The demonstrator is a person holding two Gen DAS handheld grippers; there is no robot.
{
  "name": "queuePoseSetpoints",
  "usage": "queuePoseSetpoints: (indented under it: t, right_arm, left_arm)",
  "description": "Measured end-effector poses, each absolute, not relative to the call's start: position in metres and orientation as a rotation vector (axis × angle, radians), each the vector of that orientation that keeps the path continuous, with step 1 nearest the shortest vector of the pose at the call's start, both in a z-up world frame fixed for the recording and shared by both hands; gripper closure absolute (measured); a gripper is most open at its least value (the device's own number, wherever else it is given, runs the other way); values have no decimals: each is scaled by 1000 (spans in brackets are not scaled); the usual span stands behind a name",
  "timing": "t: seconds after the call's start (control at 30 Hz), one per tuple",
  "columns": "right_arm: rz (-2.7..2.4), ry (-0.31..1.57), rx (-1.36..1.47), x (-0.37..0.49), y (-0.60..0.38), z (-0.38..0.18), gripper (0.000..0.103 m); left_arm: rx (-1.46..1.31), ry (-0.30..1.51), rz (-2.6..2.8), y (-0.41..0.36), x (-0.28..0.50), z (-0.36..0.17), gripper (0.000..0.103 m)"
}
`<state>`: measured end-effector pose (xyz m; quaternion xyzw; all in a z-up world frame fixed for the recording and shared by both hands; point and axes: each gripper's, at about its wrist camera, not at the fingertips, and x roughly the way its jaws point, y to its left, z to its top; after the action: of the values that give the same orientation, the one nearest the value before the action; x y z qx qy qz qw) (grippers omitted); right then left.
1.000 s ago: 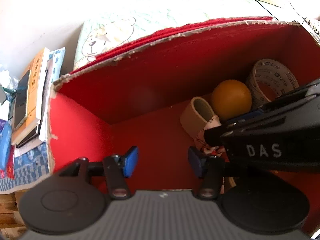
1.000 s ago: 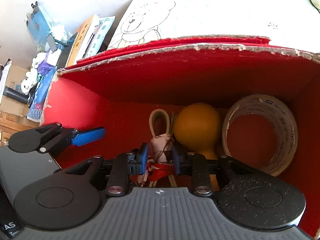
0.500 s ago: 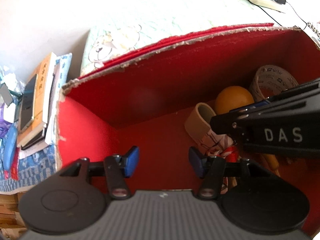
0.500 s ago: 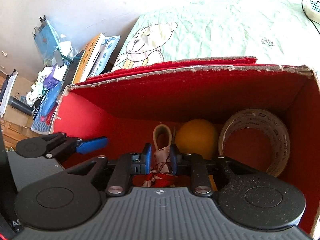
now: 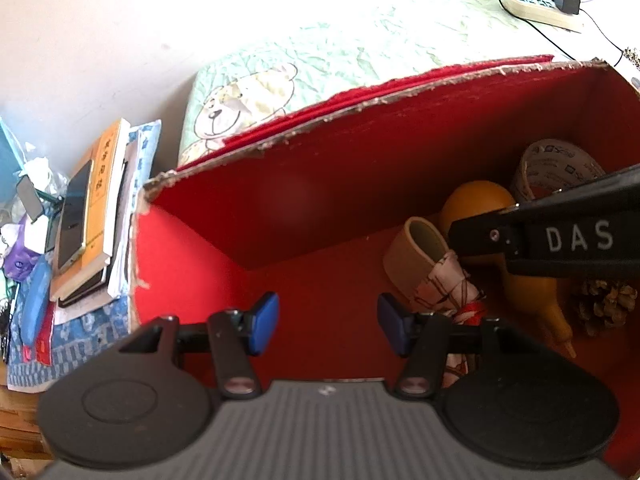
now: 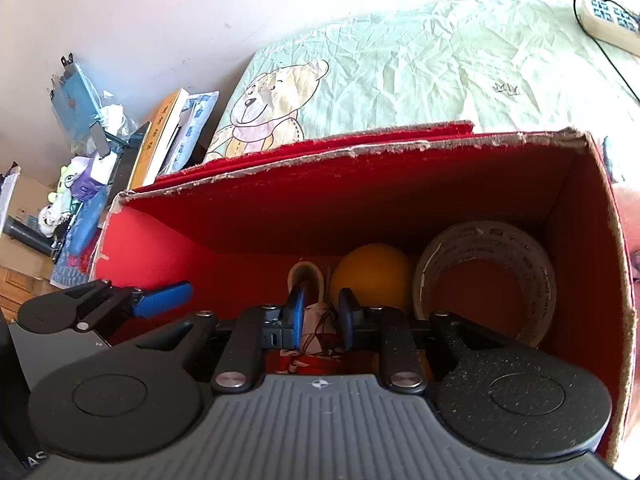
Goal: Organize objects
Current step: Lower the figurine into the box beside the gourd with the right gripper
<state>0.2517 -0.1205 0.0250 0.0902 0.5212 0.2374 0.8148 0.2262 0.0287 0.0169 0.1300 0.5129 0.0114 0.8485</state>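
Observation:
A red cardboard box [image 5: 280, 216] [image 6: 248, 216] holds a small cloth pouch tied with red cord [image 5: 448, 284] [image 6: 318, 330], a beige tape ring [image 5: 416, 252], an orange bulb [image 5: 476, 204] [image 6: 372, 276], a large printed tape roll [image 5: 560, 168] [image 6: 484, 276] and a pine cone [image 5: 604, 308]. My right gripper [image 6: 320, 318] is shut on the cloth pouch inside the box. My left gripper [image 5: 326, 322] is open and empty over the box's bare left floor; one of its blue fingers [image 6: 162, 298] shows in the right wrist view.
The box stands on a pale green bear-print cloth [image 6: 400, 64]. A stack of books with a phone [image 5: 92, 208] and clutter lies to the left. A power strip with a charger [image 5: 548, 0] sits at the far right.
Both grippers have drawn back and up from the box, so more of the cloth and box rim shows. The right gripper stays shut on the pouch; the left stays open.

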Motion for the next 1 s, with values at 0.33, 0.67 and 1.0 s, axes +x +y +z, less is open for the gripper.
queuePoseSetpoints:
  t: [0.33, 0.67, 1.0]
  right_arm:
    - [462, 1077, 129, 248, -112, 27, 81]
    - [417, 1024, 17, 234, -102, 28, 80]
    - [395, 1056, 218, 238, -131, 23, 80]
  left_arm:
    - [309, 1032, 71, 16, 218, 17, 43]
    - [324, 1008, 104, 7, 211, 14, 43]
    - [338, 1004, 114, 12, 207, 22, 43]
